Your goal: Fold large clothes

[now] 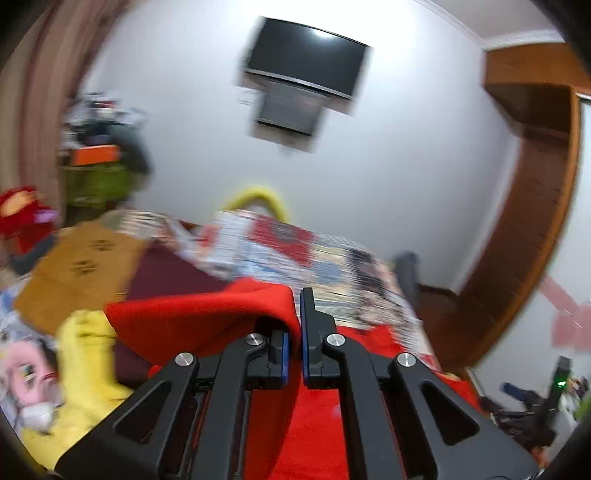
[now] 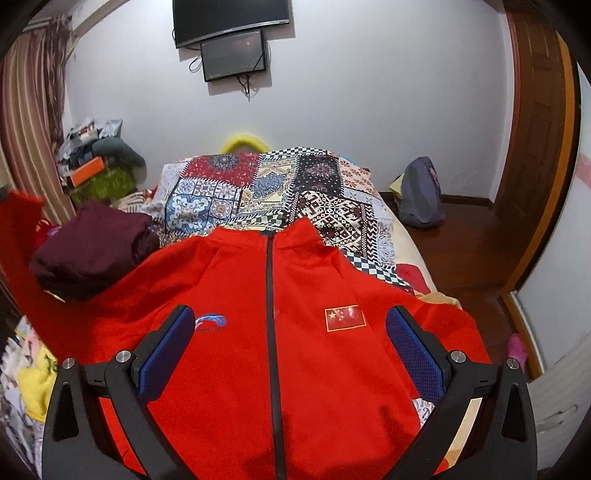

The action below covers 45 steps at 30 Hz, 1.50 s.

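A red zip jacket (image 2: 236, 295) lies front-up on the bed, collar toward the far wall, with a black zipper, a flag patch on one chest and a logo on the other. My right gripper (image 2: 291, 332) is open and empty, hovering above the jacket's chest with its blue pads on either side of the zipper. In the blurred left wrist view, my left gripper (image 1: 295, 325) is shut on a fold of the red jacket (image 1: 207, 306), lifted above the bed. A raised red piece, likely the held sleeve, shows at the left edge of the right wrist view (image 2: 22, 236).
A folded maroon garment (image 2: 92, 251) sits left of the jacket. A patchwork quilt (image 2: 280, 195) covers the bed's far end. Yellow fabric (image 1: 81, 369) lies at the left. A cluttered shelf (image 2: 96, 166), wall screens (image 2: 231, 26), a backpack (image 2: 421, 195) and a wooden door (image 2: 535, 147) surround the bed.
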{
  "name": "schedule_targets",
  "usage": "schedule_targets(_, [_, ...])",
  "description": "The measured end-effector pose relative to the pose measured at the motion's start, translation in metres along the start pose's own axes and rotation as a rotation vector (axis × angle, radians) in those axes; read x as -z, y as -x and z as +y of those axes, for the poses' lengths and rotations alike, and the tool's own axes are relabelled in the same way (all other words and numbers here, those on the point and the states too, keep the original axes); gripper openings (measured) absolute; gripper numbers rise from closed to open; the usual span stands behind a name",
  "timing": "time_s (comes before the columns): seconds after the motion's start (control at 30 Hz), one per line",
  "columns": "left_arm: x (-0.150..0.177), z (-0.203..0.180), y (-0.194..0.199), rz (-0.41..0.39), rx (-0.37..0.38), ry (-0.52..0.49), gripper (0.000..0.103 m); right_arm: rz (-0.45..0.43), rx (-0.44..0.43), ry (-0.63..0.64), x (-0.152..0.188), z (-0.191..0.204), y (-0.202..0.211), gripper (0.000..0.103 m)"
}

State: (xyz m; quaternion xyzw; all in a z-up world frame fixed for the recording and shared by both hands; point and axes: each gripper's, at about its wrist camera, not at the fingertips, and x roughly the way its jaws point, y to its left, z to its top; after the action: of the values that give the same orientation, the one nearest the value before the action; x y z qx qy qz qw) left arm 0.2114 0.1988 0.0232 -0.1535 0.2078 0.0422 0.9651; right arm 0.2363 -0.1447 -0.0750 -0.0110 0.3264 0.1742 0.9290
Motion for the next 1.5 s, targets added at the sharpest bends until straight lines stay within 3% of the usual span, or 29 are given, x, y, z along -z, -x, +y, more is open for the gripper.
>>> schedule_targets(0.13, [0.008,-0.074,-0.049,0.054,0.068,-0.141,0.004,0.013,0.006,-0.008,0.004,-0.014,-0.003,0.103])
schedule_targets(0.23, [0.028,-0.125,-0.092,0.149,0.141,-0.216,0.004,0.027,0.028,-0.008,0.011,-0.027,-0.003,0.103])
schedule_targets(0.43, [0.104,-0.198,-0.159,0.367,0.239,-0.345,0.004,0.080,0.069,-0.039,0.025,-0.061,-0.011,0.103])
schedule_targets(0.6, [0.176,-0.226,-0.182,0.518,0.255,-0.432,0.004,0.139,0.088,-0.101,0.043,-0.092,-0.021,0.103])
schedule_targets(0.73, [0.211,-0.231,-0.197,0.617,0.248,-0.469,0.004,0.188,0.093,-0.127,0.055,-0.101,-0.028,0.103])
schedule_targets(0.8, [0.224,-0.231,-0.197,0.672,0.247,-0.490,0.011,0.208,0.093,-0.129,0.059,-0.102,-0.031,0.103])
schedule_targets(0.87, [0.228,-0.228,-0.195,0.715,0.251,-0.495,0.036,0.218,0.089,-0.127,0.061,-0.099,-0.032,0.103])
schedule_targets(0.9, [0.226,-0.226,-0.189,0.725,0.256,-0.490,0.054,0.222,0.084,-0.125,0.062,-0.099,-0.032,0.103])
schedule_targets(0.93, [0.224,-0.222,-0.188,0.719,0.261,-0.487,0.063,0.228,0.075,-0.121,0.062,-0.096,-0.033,0.103])
schedule_targets(1.13, [0.176,-0.178,-0.147,0.594,0.223,-0.422,0.073,0.277,-0.012,-0.106,0.064,-0.078,-0.046,0.103])
schedule_targets(1.27, [0.153,-0.121,-0.120,0.523,0.109,-0.388,0.087,0.330,-0.063,-0.082,0.066,-0.059,-0.063,0.103])
schedule_targets(1.5, [0.170,-0.003,-0.085,0.576,-0.110,-0.278,0.088,0.401,-0.080,0.087,0.071,-0.012,-0.094,0.097])
